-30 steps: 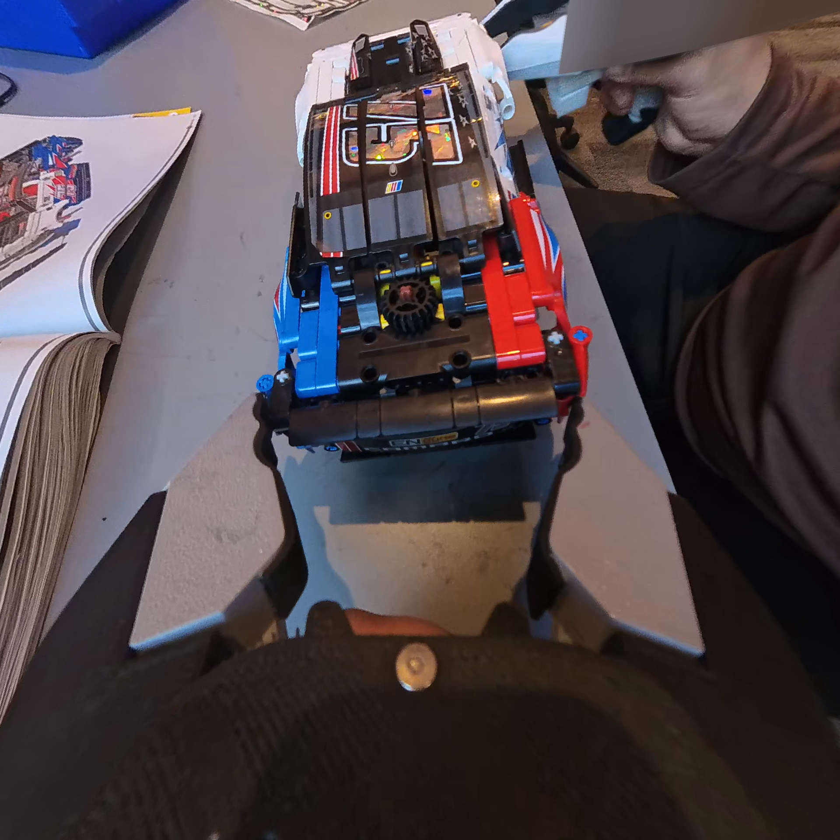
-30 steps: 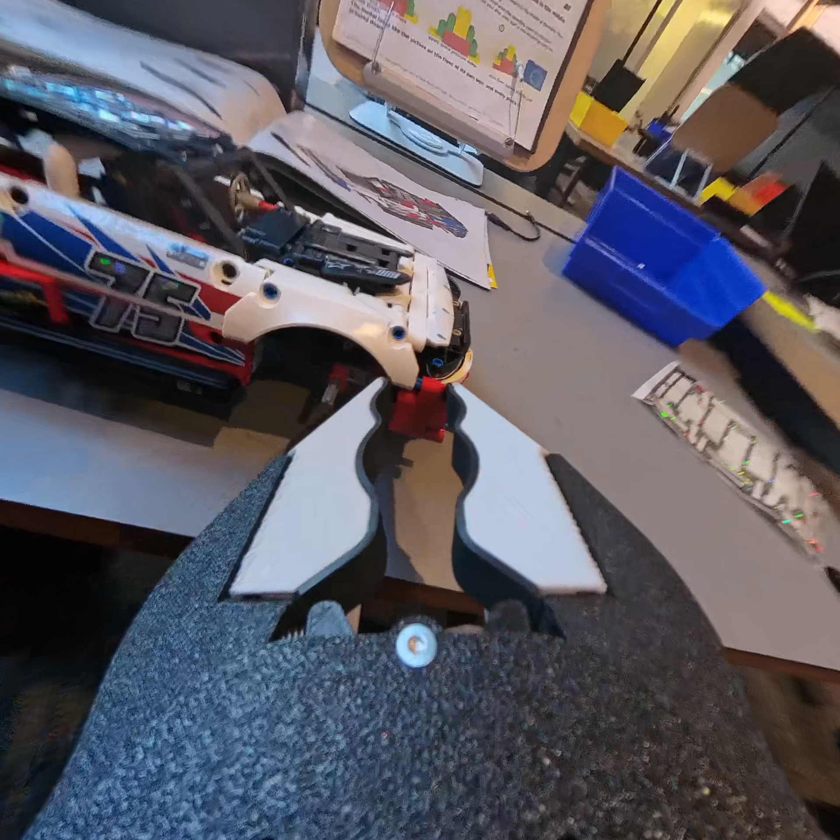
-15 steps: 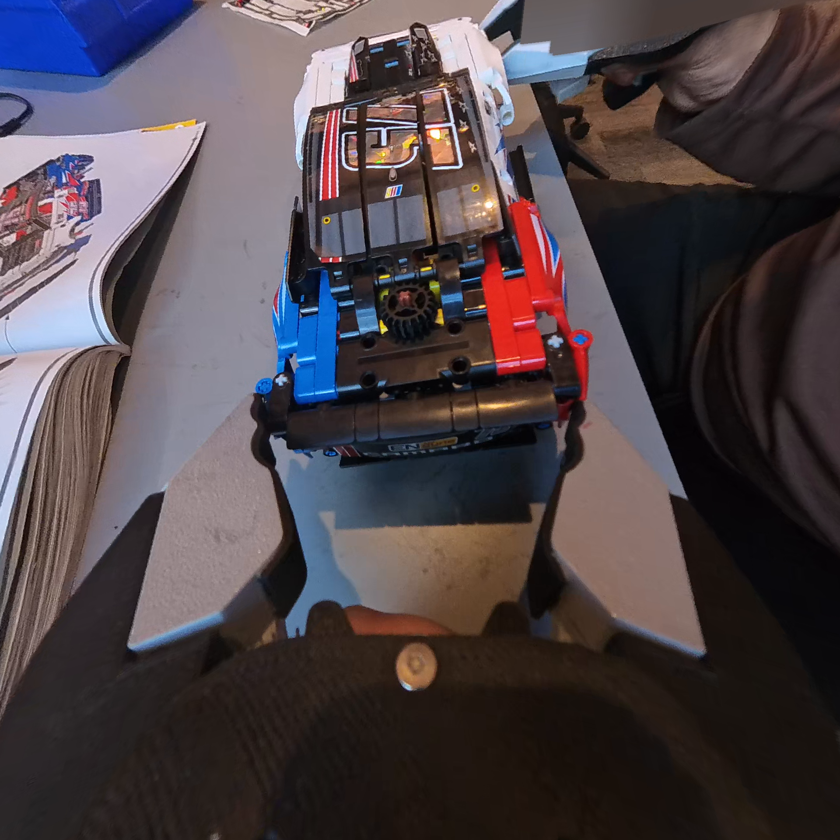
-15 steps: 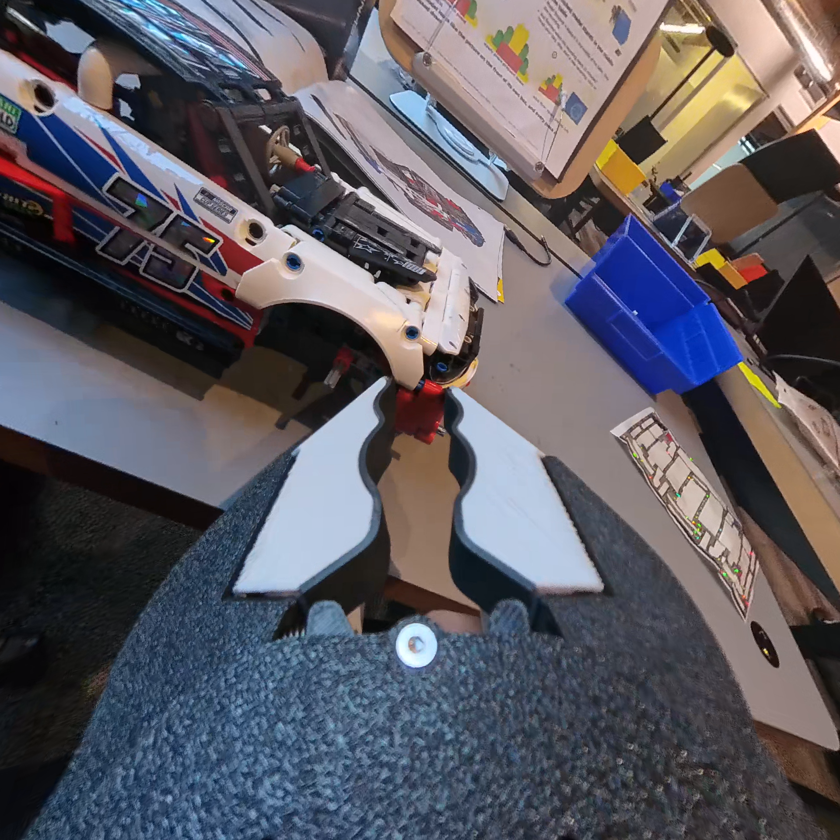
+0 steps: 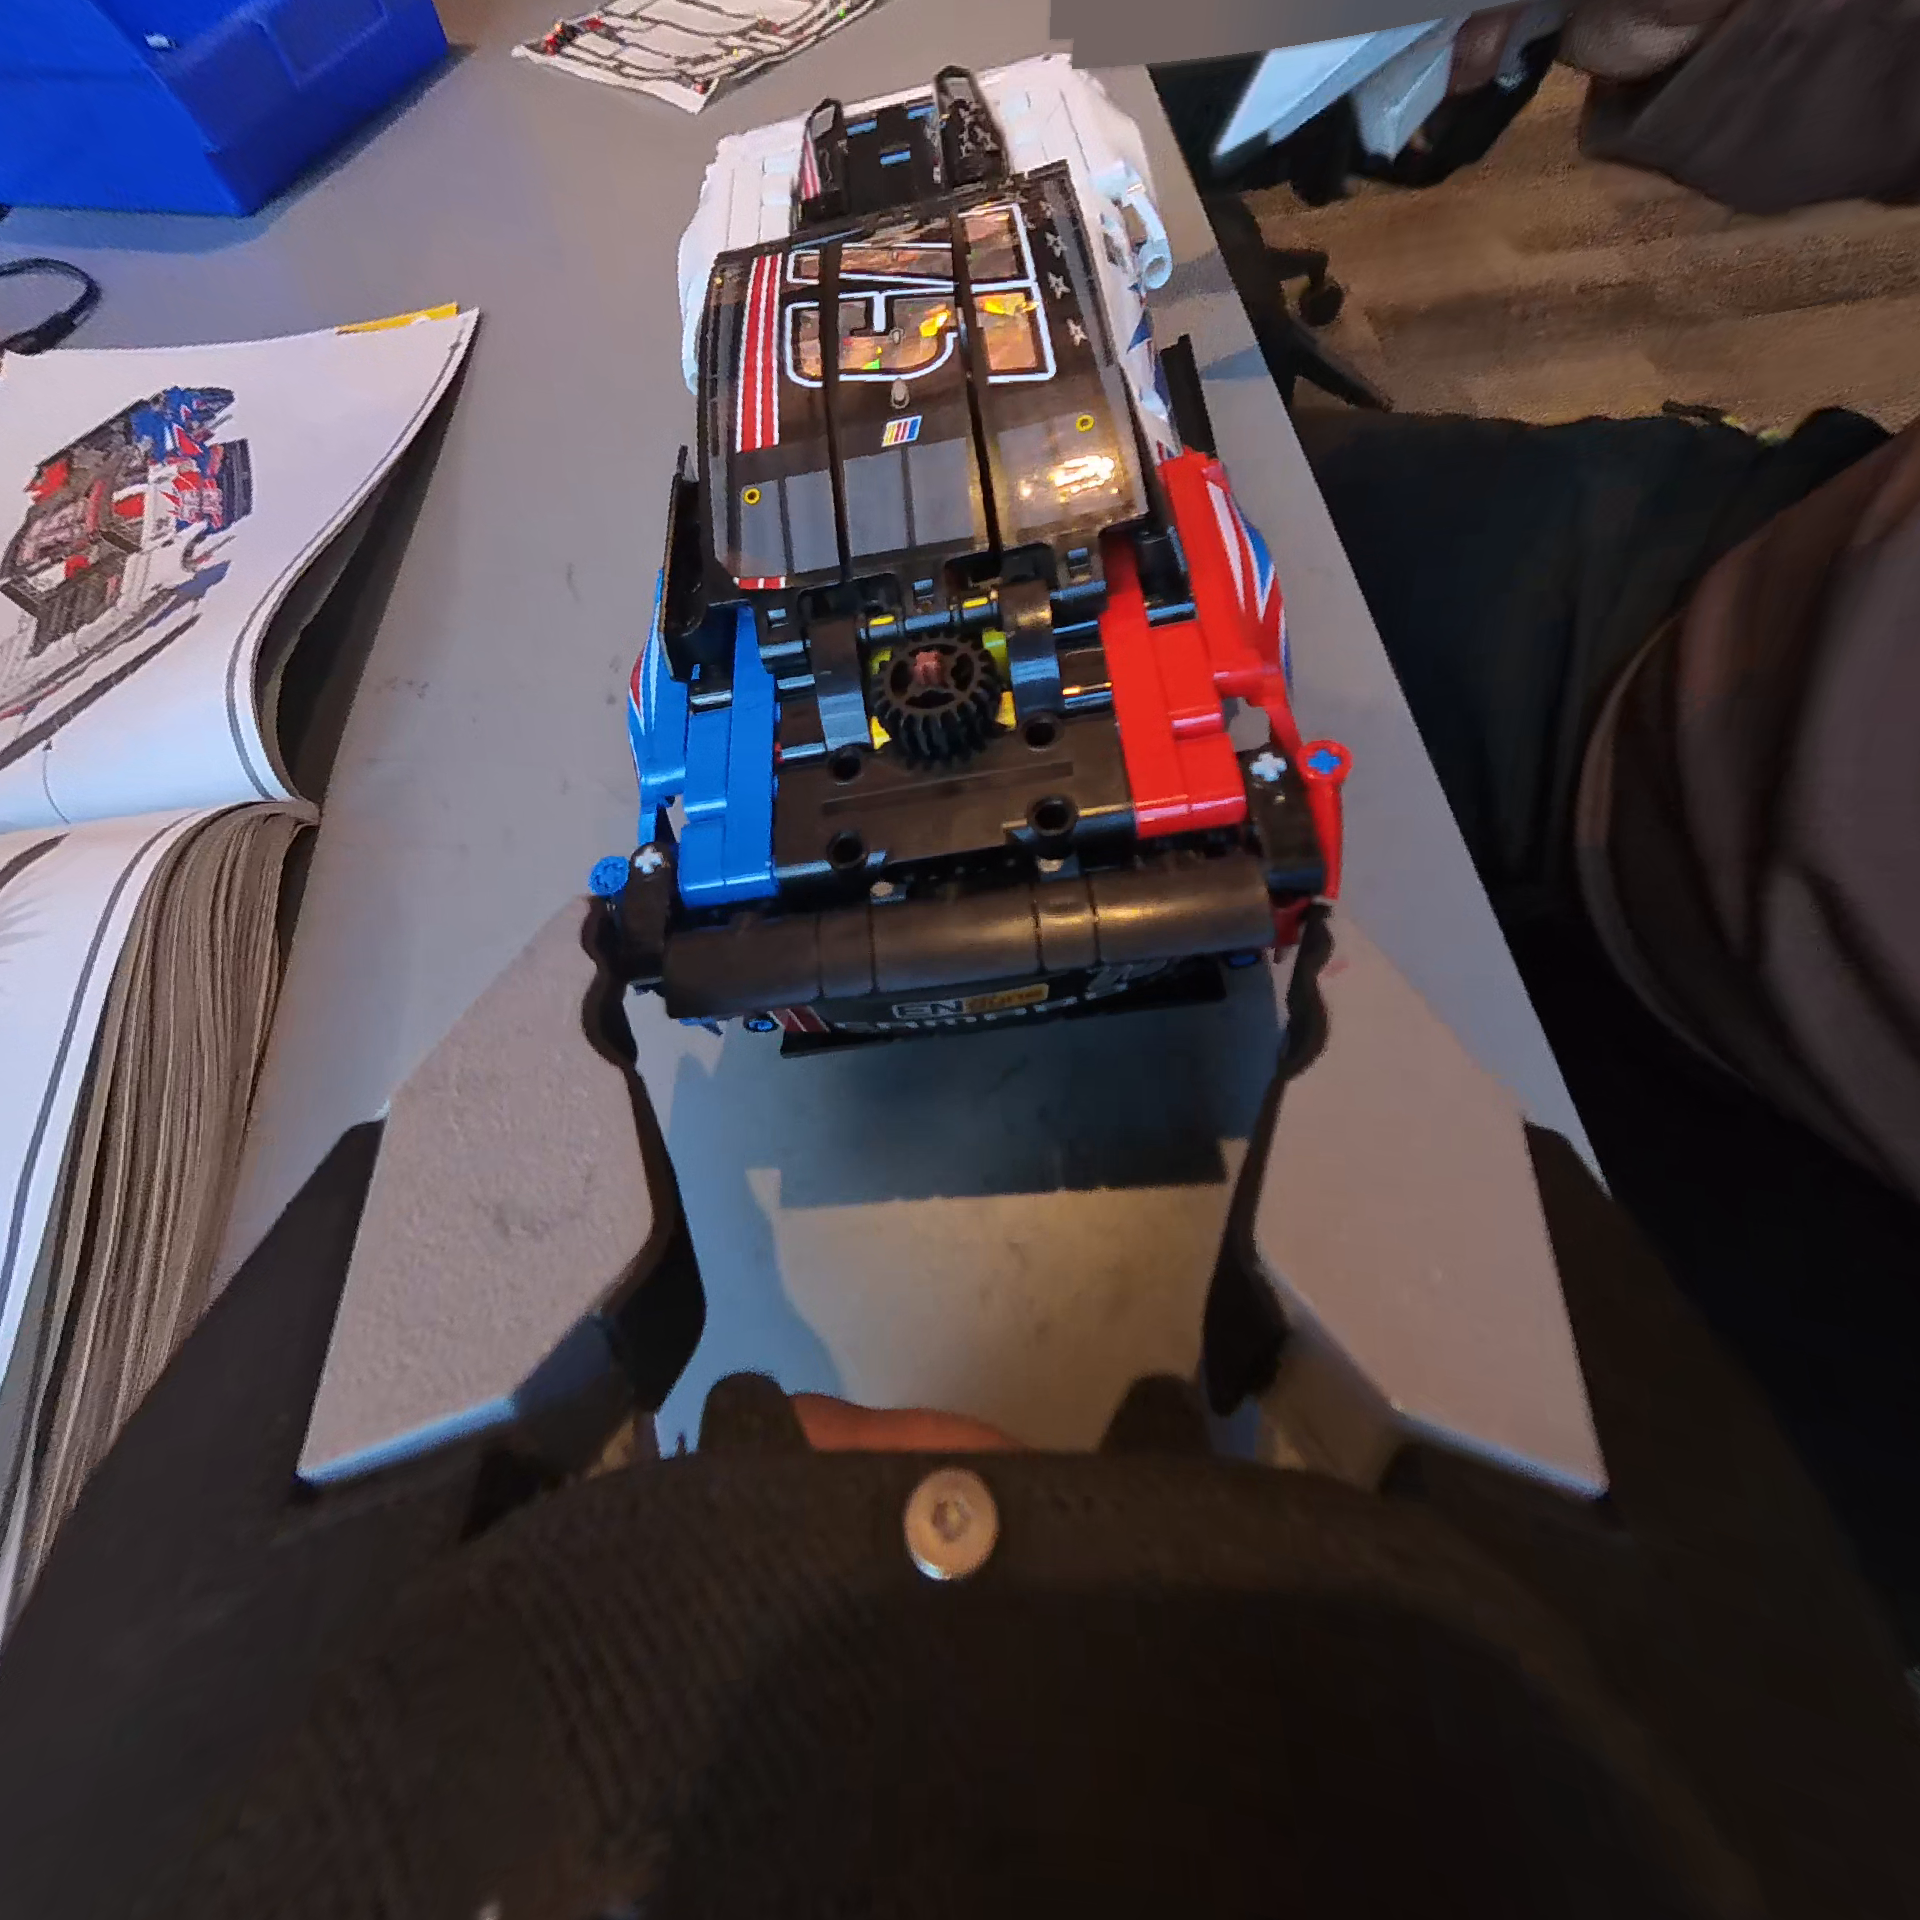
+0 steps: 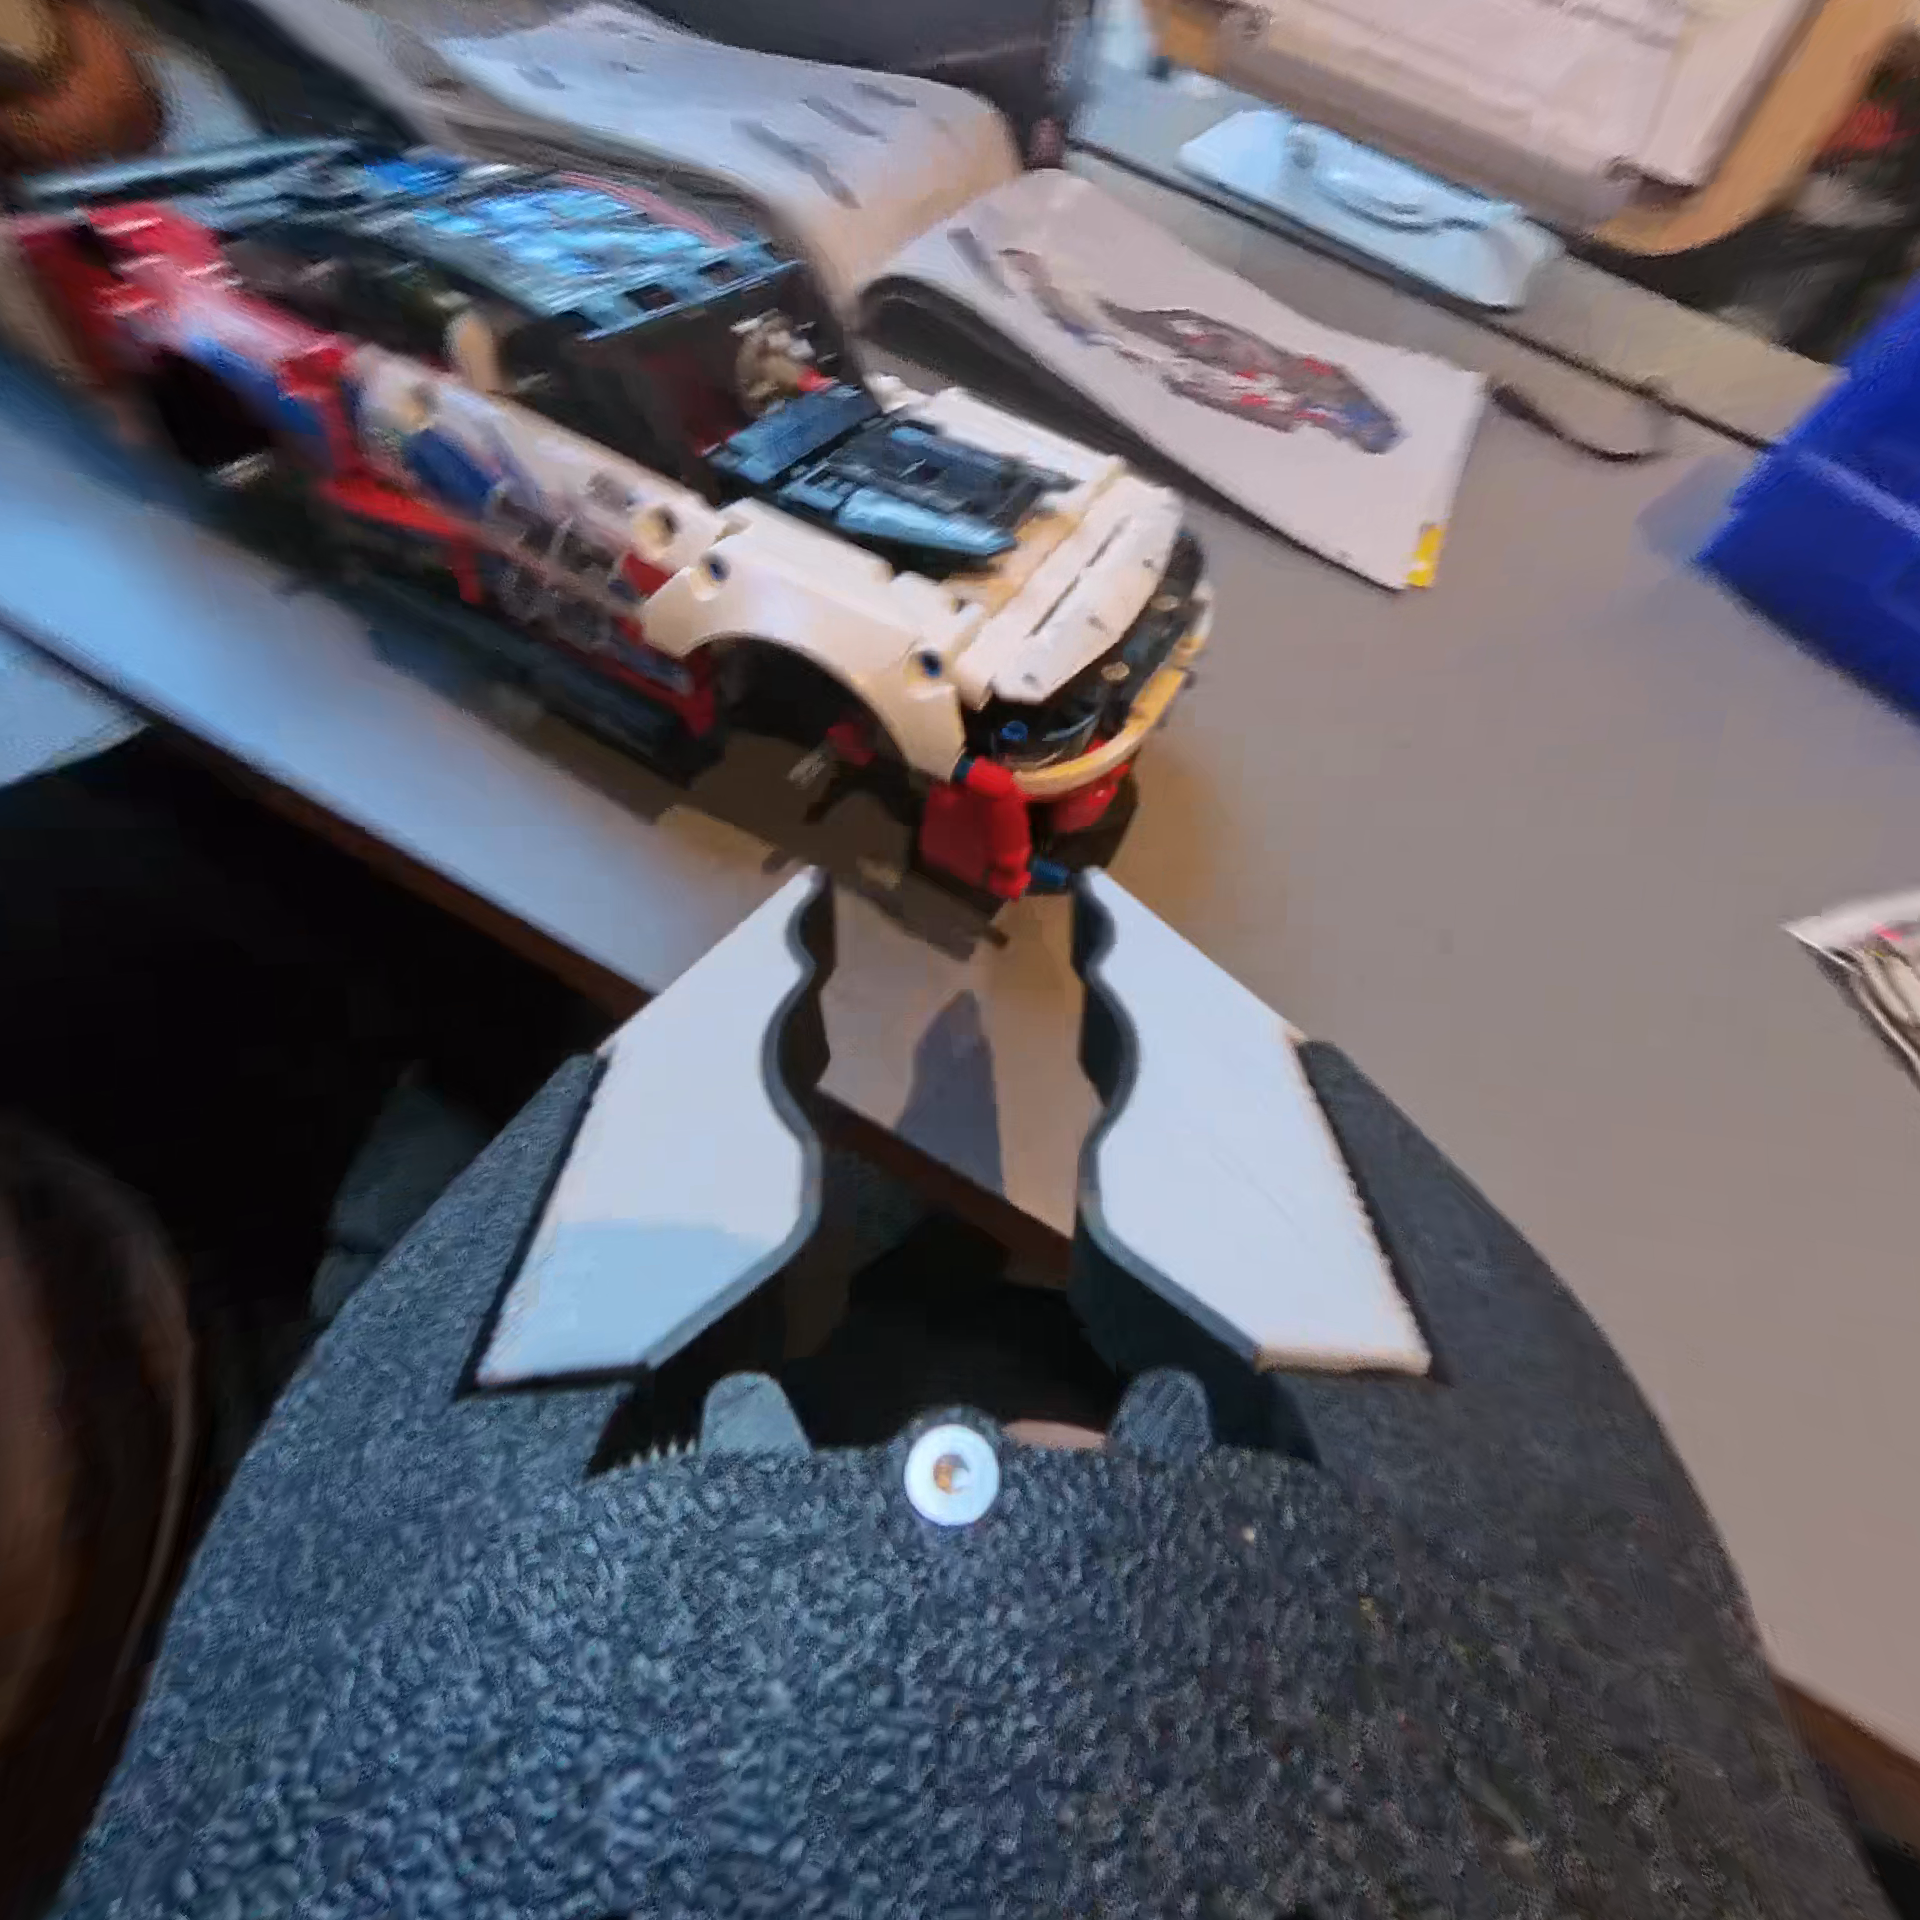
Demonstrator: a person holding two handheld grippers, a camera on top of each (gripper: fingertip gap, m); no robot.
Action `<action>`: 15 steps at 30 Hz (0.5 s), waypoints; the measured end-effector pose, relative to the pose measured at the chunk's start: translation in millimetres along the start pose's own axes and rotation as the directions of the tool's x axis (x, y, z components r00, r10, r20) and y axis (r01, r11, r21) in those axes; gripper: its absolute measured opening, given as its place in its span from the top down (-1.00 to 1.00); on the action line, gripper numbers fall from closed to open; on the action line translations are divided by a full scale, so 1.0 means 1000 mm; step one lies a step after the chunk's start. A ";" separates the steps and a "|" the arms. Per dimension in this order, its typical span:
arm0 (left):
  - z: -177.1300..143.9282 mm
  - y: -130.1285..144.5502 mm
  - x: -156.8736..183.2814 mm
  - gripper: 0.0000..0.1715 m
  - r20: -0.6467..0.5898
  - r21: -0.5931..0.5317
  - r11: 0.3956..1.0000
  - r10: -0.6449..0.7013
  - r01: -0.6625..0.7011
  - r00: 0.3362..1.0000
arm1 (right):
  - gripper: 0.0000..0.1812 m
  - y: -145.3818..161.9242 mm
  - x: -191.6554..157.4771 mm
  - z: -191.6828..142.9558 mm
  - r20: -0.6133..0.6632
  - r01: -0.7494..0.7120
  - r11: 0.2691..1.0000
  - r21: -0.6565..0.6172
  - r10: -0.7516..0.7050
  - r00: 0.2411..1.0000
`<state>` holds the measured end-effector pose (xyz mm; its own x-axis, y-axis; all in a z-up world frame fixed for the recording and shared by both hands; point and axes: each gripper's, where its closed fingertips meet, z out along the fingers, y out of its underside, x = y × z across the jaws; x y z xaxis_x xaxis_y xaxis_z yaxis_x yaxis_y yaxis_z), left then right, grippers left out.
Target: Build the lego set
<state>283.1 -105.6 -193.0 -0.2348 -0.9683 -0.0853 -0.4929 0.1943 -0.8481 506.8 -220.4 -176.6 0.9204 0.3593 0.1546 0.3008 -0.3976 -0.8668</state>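
1. Left wrist view shows the left gripper (image 5: 951, 935) nearest, its fingers spread wide to both sides of the rear bumper of the lego car (image 5: 935, 582). The fingertips (image 5: 608, 940) touch or almost touch the corners of the bumper, so it seems to brace the car more than to clamp it; whether it presses cannot be told.
2. The car stands on the grey table (image 5: 499, 623), long way along it, very near to the table edge (image 5: 1382, 665) on the person's side.
3. Right wrist view is blurred. The right gripper (image 6: 951, 899) is released, its jaws apart and empty, just in front of the red piece (image 6: 977, 831) under the white nose of the car.
4. The step in hand is probably to fix or press this red piece at the front corner. To do it well, the left gripper should keep the rear steady, and the right one should come straight to the piece and push along the car, not sideways toward the edge.
5. For moving there is little room on the edge side, where a person's sleeve (image 5: 1766, 810) is near. More open table lies between the car and the open instruction book (image 5: 187, 582).
6. Farther away are the blue bin (image 5: 197, 94) and a sticker sheet (image 5: 686, 42), well apart from the car.
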 end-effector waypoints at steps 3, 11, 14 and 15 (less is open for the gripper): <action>-0.008 -0.002 -0.001 -0.38 0.001 0.037 0.999 -0.013 0.013 1.000 | 0.63 0.023 0.007 -0.006 0.223 0.058 0.997 -0.056 -0.044 0.974; -0.050 -0.019 -0.033 -0.32 0.216 -0.119 0.969 -0.188 0.217 0.958 | 0.67 0.017 0.032 0.007 0.595 0.094 0.992 0.081 -0.124 0.794; -0.051 -0.057 -0.043 -0.32 0.309 -0.145 0.965 -0.167 0.220 0.936 | 0.53 0.006 0.053 0.007 0.699 0.044 0.996 0.074 -0.083 0.710; -0.045 -0.070 -0.044 -0.34 0.308 -0.143 0.962 -0.180 0.233 0.934 | 0.52 0.002 0.061 0.009 0.710 0.036 0.996 0.084 -0.085 0.699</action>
<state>290.0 -69.2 -106.7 0.1279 -0.9879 -0.0880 -0.6485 -0.0162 -0.7611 561.3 -191.8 -173.3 0.4402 0.8844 -0.1551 0.3112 -0.3123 -0.8975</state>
